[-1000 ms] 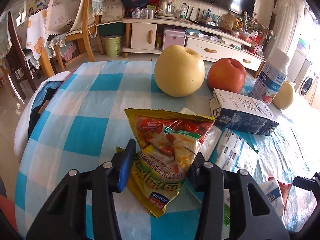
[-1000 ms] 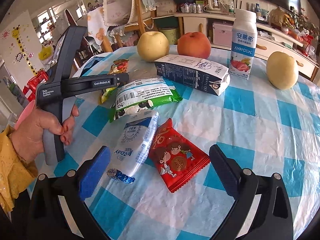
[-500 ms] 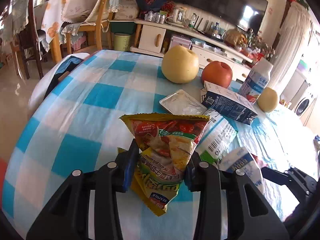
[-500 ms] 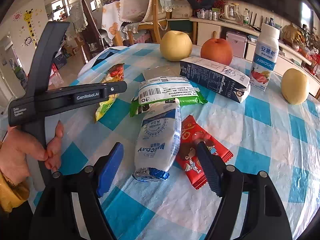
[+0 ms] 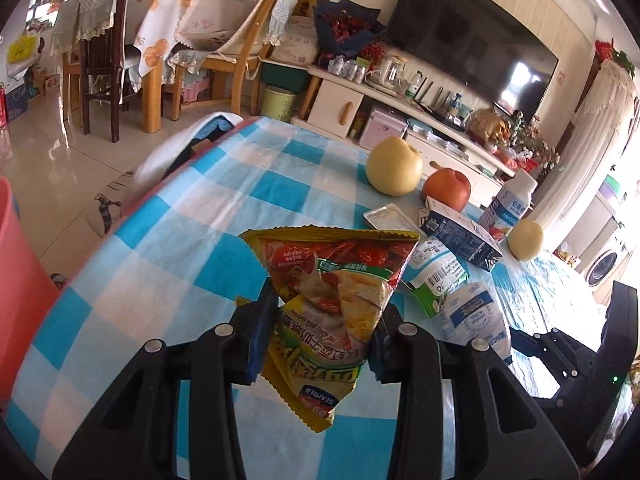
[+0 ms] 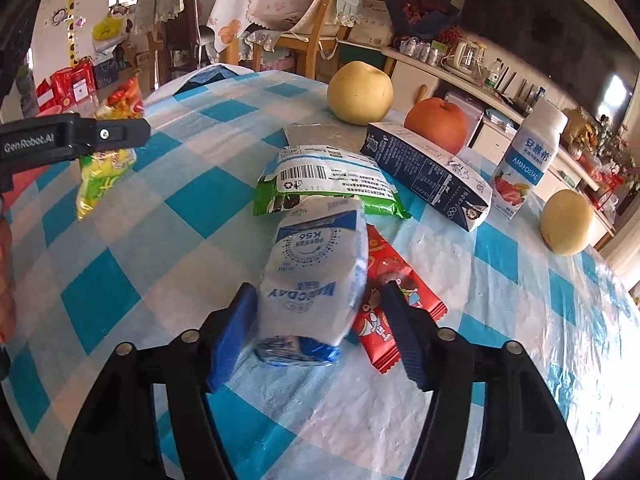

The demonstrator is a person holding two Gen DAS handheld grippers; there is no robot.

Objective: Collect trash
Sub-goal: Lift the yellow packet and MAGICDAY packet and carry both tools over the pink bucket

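Observation:
My left gripper is shut on a yellow and red snack packet, held up off the checked tablecloth. In the right wrist view that packet hangs at the far left under the left gripper's finger. My right gripper straddles a white and blue packet lying on the table, and its jaws are closing. The left pad is at the packet's side, while a narrow gap shows at the right pad. A red packet lies partly under the white one, and a green packet lies just beyond.
Behind the wrappers lie a silver pouch, a dark blue carton, a yogurt bottle, two pears and an apple. A red bin stands off the table's left edge. Chairs and a TV cabinet lie beyond.
My left gripper has carried the snack packet back and to the left, away from the pile. The right jaws have narrowed from wide open around the white and blue packet.

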